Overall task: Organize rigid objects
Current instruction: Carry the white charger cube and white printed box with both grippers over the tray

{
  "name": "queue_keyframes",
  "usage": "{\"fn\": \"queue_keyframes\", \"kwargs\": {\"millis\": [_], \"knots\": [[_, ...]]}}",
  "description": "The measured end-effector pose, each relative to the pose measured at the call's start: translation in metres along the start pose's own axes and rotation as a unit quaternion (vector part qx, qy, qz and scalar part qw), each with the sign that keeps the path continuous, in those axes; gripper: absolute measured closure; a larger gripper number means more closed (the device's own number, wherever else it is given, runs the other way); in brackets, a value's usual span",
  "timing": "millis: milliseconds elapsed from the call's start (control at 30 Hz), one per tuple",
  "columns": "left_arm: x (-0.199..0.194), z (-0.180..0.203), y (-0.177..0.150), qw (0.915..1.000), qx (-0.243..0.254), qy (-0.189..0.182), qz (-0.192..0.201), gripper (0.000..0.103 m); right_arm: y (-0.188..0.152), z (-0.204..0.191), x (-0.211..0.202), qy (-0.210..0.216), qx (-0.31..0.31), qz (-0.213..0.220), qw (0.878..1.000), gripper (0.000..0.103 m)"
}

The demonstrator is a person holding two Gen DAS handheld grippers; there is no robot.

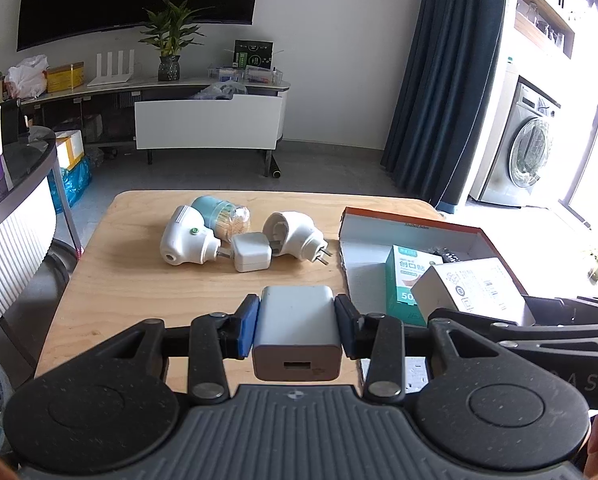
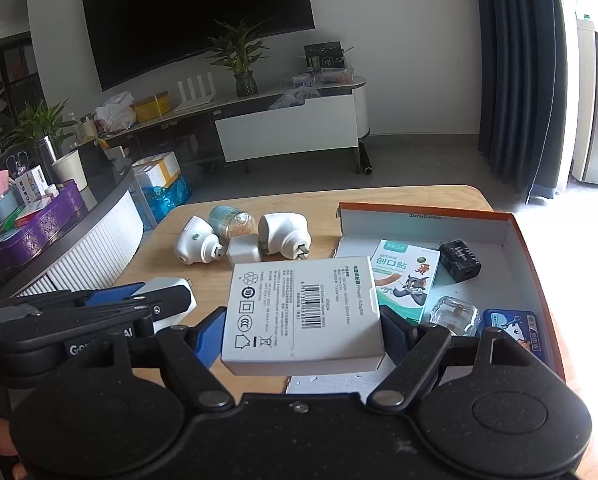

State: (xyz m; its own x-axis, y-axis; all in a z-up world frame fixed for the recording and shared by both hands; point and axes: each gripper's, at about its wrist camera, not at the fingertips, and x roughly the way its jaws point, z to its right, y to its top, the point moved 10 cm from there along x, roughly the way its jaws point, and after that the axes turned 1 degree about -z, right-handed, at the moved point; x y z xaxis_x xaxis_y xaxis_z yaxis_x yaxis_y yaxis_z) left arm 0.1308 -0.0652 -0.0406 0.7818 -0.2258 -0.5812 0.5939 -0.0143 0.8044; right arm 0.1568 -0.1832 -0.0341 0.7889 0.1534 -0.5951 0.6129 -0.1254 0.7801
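My left gripper [image 1: 297, 322] is shut on a white USB charger [image 1: 297, 332] and holds it over the near part of the wooden table [image 1: 111, 280]. My right gripper [image 2: 303, 332] is shut on a white power adapter box [image 2: 303, 312] at the left edge of the open orange-rimmed cardboard box [image 2: 459, 216]. In that box lie a green bandage box [image 2: 405, 276], a black charger [image 2: 459, 260], a clear case [image 2: 453, 316] and a blue tin [image 2: 513, 328]. On the table sit two white plug-in devices [image 1: 187, 240] [image 1: 295, 234], a small white adapter [image 1: 251, 256] and a toothpick jar [image 1: 223, 214].
The left gripper also shows in the right wrist view [image 2: 139, 304], close beside the right one. A round counter [image 2: 59, 232] with a purple tray stands left of the table. A TV stand [image 1: 207, 120] is across the floor, a washing machine [image 1: 527, 152] at the right.
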Motion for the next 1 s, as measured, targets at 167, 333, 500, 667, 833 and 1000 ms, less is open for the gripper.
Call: {"fn": "queue_keyframes", "kwargs": {"millis": [167,333,500,667,833,1000], "knots": [[-0.001,0.009,0.002,0.9999,0.008,-0.006,0.001,0.062,0.002,0.008,-0.005,-0.006,0.007,0.006,1.0,0.01],[0.0,0.018,0.004,0.9998,0.013,-0.013,0.002,0.062,0.005,0.02,-0.01,-0.013,0.016,0.013,1.0,0.01],[0.001,0.029,0.006,0.9996,0.019,-0.023,0.002,0.062,0.006,0.031,-0.016,-0.022,0.024,0.019,0.999,0.01],[0.002,0.04,0.009,0.9991,0.026,-0.034,0.005,0.062,0.008,0.043,-0.021,-0.033,0.031,0.027,0.999,0.01],[0.005,0.052,0.01,0.9984,0.033,-0.045,0.005,0.062,0.01,0.056,-0.028,-0.046,0.041,0.035,0.997,0.01],[0.008,0.062,0.011,0.9978,0.039,-0.053,0.004,0.062,0.01,0.067,-0.034,-0.056,0.049,0.04,0.996,0.01]]}}
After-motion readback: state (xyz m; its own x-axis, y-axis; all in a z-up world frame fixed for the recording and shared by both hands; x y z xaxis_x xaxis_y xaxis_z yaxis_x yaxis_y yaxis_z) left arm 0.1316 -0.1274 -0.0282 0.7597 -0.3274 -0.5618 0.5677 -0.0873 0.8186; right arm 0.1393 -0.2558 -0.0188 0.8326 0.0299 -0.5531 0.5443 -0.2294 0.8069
